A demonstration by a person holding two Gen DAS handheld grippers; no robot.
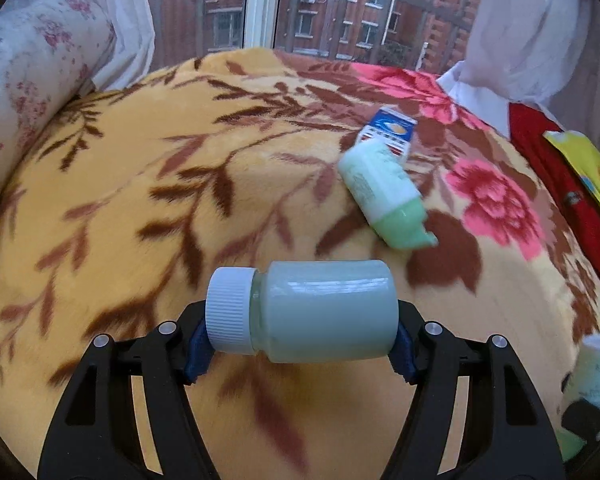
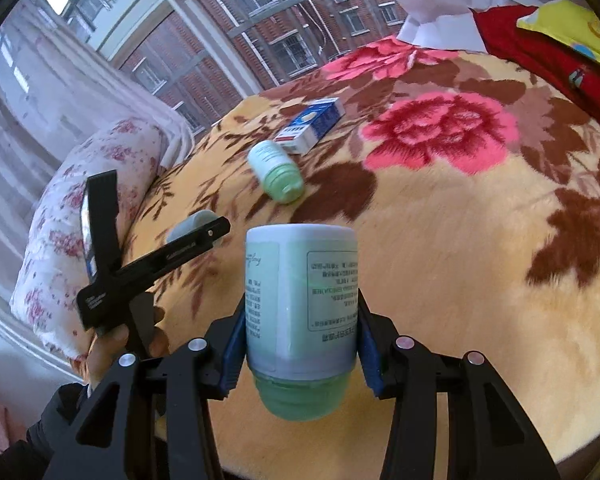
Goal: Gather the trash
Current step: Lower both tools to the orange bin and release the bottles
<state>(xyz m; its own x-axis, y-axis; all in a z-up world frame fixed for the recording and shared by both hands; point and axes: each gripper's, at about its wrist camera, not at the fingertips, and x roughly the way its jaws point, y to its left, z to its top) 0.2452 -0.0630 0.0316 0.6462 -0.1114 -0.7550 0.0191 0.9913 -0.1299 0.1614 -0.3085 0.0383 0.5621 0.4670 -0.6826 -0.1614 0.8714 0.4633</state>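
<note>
A: How did the two grippers stand at that moment?

B: Both were loaded. The left gripper (image 1: 302, 354) pinched a pale jar (image 1: 324, 310) end to end, its white cap toward the left finger, so the jar's long axis ran straight across the jaws. The right gripper (image 2: 300, 354) clamped a labelled bottle (image 2: 302, 300) by its sides, green cap toward the camera, its long axis along the fingers.

A: And what was left on the blanket (image 1: 160, 184)?

B: A green-capped bottle (image 1: 384, 192) lay on its side, its base touching a small blue-and-white box (image 1: 390, 132). It lay ahead of the left jaws and off to the right, its long axis slanting, cap nearer the camera.

A: Which hand was closer?

B: Hard to judge; from the right wrist the same bottle (image 2: 278, 172) lay ahead and slightly left. Neither could take it, probably, before dropping its load somewhere; no bin showed
</note>
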